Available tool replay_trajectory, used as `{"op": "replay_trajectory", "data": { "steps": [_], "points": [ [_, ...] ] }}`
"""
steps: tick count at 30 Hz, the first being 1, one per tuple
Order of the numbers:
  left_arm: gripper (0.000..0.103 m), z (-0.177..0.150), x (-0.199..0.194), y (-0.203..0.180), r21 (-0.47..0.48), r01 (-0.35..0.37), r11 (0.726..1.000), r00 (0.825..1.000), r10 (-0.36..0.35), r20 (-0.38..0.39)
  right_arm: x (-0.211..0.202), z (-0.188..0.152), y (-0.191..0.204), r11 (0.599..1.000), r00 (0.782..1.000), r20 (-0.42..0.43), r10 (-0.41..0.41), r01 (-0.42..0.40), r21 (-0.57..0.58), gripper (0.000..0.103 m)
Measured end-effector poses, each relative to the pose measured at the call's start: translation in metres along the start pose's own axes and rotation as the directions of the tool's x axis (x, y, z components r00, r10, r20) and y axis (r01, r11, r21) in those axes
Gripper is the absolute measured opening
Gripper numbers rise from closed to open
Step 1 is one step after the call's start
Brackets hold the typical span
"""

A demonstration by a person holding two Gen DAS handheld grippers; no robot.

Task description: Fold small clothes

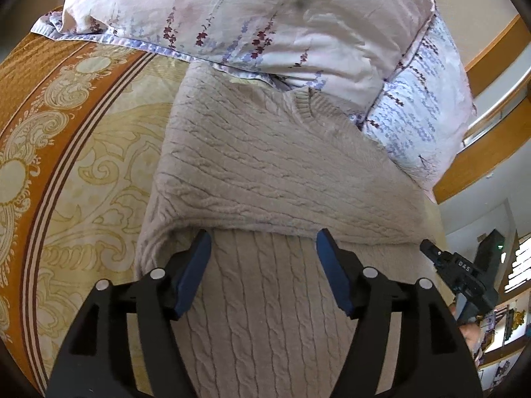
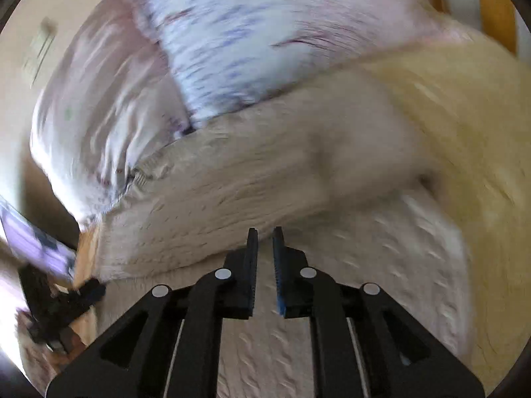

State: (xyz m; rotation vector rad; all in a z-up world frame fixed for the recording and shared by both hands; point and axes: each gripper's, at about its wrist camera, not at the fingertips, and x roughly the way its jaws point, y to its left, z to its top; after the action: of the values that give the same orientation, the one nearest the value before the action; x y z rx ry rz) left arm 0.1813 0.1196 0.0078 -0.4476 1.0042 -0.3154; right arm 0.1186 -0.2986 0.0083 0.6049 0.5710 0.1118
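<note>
A beige cable-knit sweater (image 1: 265, 172) lies on the bed, its upper part folded over the lower part with the fold edge running across. My left gripper (image 1: 264, 240) is open and empty, its blue pads right at that fold edge. The right gripper (image 1: 428, 247) shows at the right end of the fold. In the blurred right wrist view the sweater (image 2: 265, 179) fills the middle, and my right gripper (image 2: 265, 235) has its jaws nearly together with a narrow gap and nothing between them. The left gripper (image 2: 83, 293) shows at lower left.
Two floral pillows (image 1: 265, 26) lie just beyond the sweater and touch its collar. The orange and cream patterned bedspread (image 1: 66, 152) spreads to the left. A wooden headboard rail (image 1: 491, 152) runs at the right. The pillows (image 2: 232, 43) fill the top of the right wrist view.
</note>
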Motion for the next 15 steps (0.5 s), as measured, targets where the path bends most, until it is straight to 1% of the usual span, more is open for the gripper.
{"op": "replay_trajectory", "data": {
  "steps": [2,4,8,15],
  "points": [
    [0.066,-0.004,-0.007,0.000,0.006,0.037,0.999,0.999,-0.037,-0.009,-0.015,0.006,-0.013,0.996,0.998,0.035,0.054,-0.056,0.071,0.046],
    [0.066,-0.009,-0.016,-0.001,0.032,0.042,0.999,0.999,-0.042,-0.001,-0.021,0.015,-0.018,0.994,0.997,0.062,0.054,-0.059,0.090,0.047],
    [0.068,-0.021,-0.031,0.000,0.078,0.012,0.997,1.000,-0.012,0.007,-0.005,0.030,-0.017,0.996,0.999,0.021,0.048,-0.050,0.078,0.047],
    [0.068,-0.031,-0.035,0.009,0.080,-0.014,0.997,1.000,0.016,-0.020,0.029,0.040,-0.015,0.999,1.000,-0.019,-0.002,0.003,0.051,0.046]
  ]
}}
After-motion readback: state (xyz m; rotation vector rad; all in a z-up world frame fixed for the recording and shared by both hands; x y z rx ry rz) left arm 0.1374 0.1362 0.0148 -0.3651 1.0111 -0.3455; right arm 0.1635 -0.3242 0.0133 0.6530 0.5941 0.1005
